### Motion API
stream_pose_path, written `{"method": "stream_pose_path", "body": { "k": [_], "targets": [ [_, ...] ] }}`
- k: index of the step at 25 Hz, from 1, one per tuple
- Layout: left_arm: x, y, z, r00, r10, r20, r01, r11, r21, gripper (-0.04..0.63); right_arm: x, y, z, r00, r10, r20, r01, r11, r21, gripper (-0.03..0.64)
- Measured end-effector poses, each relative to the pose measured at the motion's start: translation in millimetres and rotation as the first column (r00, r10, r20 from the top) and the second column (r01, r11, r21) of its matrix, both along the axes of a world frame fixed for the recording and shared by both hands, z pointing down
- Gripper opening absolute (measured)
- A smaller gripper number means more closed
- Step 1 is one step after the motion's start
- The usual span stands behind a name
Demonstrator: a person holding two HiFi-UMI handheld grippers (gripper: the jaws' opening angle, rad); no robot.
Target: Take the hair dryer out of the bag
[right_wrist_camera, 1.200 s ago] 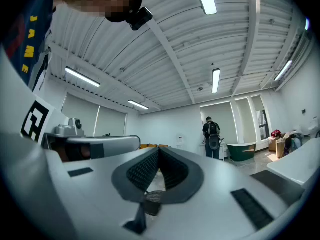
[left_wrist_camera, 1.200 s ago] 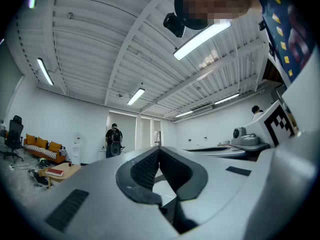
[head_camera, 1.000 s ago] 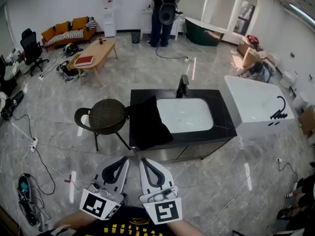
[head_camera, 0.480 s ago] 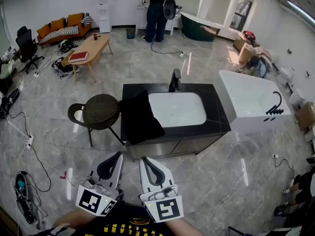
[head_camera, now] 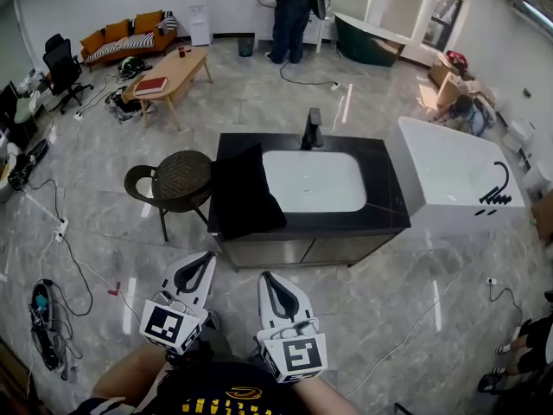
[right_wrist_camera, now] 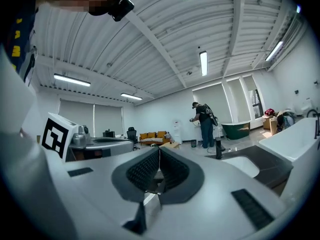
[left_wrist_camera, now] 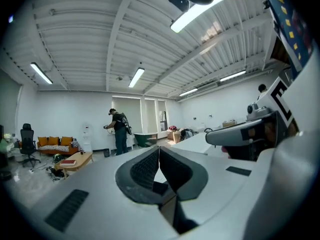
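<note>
We hold both claws low and close to our body, side by side, well short of the black worktop (head_camera: 383, 193). The left claw (head_camera: 201, 262) points level and forward, angled slightly to the right. Its jaws are pressed together with nothing between them, as its own view shows. The right claw (head_camera: 270, 281) sits just beside it, also level, leaning slightly to the left. Its jaws are likewise closed tight and empty. Our forearms (head_camera: 130, 379) come in from the bottom edge, and the marker cubes (head_camera: 170, 327) on the claws face up toward our head.

The black bag (head_camera: 242, 193) lies on the left end of the worktop, just left of the white basin (head_camera: 313, 181), with its near corner drooping over the front edge. The hair dryer shows in no view, so we cannot tell whether it is in the bag. A dark woven chair (head_camera: 180, 180) stands on the floor just left of the bag, and a white bathtub (head_camera: 449, 175) stands to the right of the worktop
</note>
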State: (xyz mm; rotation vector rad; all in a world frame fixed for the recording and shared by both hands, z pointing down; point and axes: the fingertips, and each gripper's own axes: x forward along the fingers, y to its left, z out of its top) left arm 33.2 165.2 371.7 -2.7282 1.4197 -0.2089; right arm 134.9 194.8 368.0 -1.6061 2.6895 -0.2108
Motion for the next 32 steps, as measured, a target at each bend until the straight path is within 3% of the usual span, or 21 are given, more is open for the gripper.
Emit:
{"method": "stream_pose_path", "body": {
  "k": [7, 15, 22, 32],
  "targets": [
    [-29, -55, 56, 0.997, -0.045, 0.061, 0.051, 0.994, -0.093, 0.005, 4, -36, 62, 1.0, 0.015, -0.012, -0.017, 0.99, -0.14, 0.008],
    [-27, -129, 126, 0.973, 0.14, 0.184, -0.105, 0.976, -0.19, 0.005, -7, -98, 102, 0.996, 0.076, -0.054, -0.087, 0.963, -0.255, 0.008],
    [-29, -176, 178, 0.934, 0.287, 0.212, -0.228, 0.937, -0.266, 0.006, -33, -158, 121, 0.989, 0.131, -0.067, -0.146, 0.936, -0.321, 0.008],
    [-27, -197, 231, 0.862, 0.459, 0.217, -0.355, 0.851, -0.387, 0.012, -38, -189, 150, 0.97, 0.233, -0.076, -0.243, 0.879, -0.41, 0.008]
  ]
}}
